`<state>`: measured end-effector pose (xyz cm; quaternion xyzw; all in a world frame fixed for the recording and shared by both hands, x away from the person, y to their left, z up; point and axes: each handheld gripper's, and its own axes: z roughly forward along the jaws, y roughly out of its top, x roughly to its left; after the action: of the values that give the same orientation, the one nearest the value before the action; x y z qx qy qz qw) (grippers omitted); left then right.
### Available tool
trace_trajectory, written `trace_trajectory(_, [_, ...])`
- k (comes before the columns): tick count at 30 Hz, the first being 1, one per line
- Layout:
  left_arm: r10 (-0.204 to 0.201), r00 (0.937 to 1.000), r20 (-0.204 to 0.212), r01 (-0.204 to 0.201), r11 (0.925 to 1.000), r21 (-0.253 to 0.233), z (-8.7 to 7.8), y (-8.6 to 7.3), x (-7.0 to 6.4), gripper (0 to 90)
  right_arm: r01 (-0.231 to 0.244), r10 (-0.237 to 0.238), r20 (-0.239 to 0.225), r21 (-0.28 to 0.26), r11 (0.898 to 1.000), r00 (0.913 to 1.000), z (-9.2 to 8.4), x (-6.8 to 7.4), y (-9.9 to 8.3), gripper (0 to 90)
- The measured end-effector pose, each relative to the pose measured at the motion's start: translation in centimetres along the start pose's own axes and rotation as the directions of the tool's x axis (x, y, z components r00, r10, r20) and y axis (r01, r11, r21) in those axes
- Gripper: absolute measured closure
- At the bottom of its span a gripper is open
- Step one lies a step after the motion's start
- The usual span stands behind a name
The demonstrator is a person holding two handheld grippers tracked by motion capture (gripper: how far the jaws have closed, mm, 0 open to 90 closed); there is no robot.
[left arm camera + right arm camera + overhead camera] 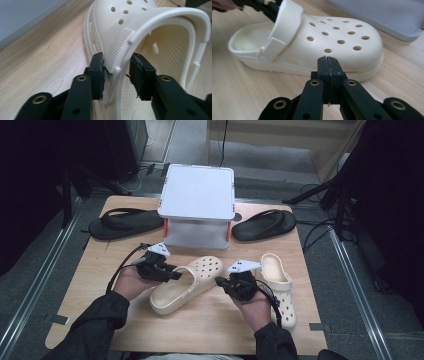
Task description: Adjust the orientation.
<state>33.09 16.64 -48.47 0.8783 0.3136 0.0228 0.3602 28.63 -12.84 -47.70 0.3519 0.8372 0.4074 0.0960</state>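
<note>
At the left of the high view, a black flip-flop (125, 222) lies at the tabletop's (80, 285) far edge, beside the white two-tier stand (197, 205) at upper centre. Below it, your left tool (175, 274) straddles the heel strap (120, 48) of the cream clog (187, 282), which lies at centre frame with its toe pointing toward the stand. In the left gripper view the jaws stand part-open: the left pad (98, 72) touches the ribbed end of the strap by its rivet, while the other pad stands just clear on the inner side, so nothing is gripped yet. To do this well, centre the strap between both pads above the rivet, close squarely on the ribbed patch, and swing the strap along its own arc rather than pulling the shoe sideways.

Right of centre, your right tool (328, 65) is clenched on nothing, its tip just beside the clog's sole (312, 68) below the perforated upper. Judging by that, it could press lightly on the shoe to stop it sliding while the strap pivots.

Further right, the second cream clog (280, 287) lies near the tabletop's right edge, and another black flip-flop (263, 224) sits at upper right beside the stand.
</note>
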Motion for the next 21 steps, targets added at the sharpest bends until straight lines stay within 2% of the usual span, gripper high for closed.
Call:
trace_trajectory(2, [0.009,1.0,0.0,-0.009,1.0,0.002,-0.3,0.0,-0.1,60.0,-0.001,0.001,0.0,-0.005,1.0,1.0,0.1,0.0,0.0,90.0])
trace_trajectory(6, [0.017,0.9999,0.002,-0.017,0.9998,-0.01,-1.5,0.1,-0.2,60.4,-0.017,0.017,-0.01,-0.008,1.0,0.9998,0.2,0.0,0.0,90.0])
trace_trajectory(10, [-0.008,0.9996,0.028,0.009,0.9993,-0.035,-3.0,0.1,0.1,66.3,-0.024,0.024,-0.012,0.001,1.0,0.9996,0.5,0.0,0.0,90.0])
trace_trajectory(12, [-0.022,0.9996,0.019,0.023,0.9992,-0.034,-3.5,0.1,0.3,66.9,-0.025,0.025,-0.015,0.004,1.0,0.9996,0.6,0.1,0.0,90.0])
trace_trajectory(13, [-0.032,0.999,0.031,0.033,0.9989,-0.034,-3.7,0.0,0.5,68.5,-0.026,0.026,-0.017,0.005,1.0,0.9995,0.7,0.1,0.0,90.0])
trace_trajectory(16, [-0.057,0.9977,0.038,0.058,0.9979,-0.029,-3.9,-0.3,1.2,79.1,-0.024,0.024,-0.025,0.011,1.0,0.9994,1.0,0.3,-0.1,90.0])
trace_trajectory(19, [-0.043,0.9984,0.037,0.044,0.9989,-0.014,-3.5,-0.6,1.6,84.5,-0.025,0.026,-0.034,0.015,1.0,0.9991,1.3,0.5,-0.1,90.0])
trace_trajectory(21, [-0.023,0.9992,0.032,0.022,0.9995,0.021,-2.8,-0.9,1.8,87.5,-0.031,0.032,-0.044,0.015,0.999,0.9985,1.6,0.7,-0.1,90.0])
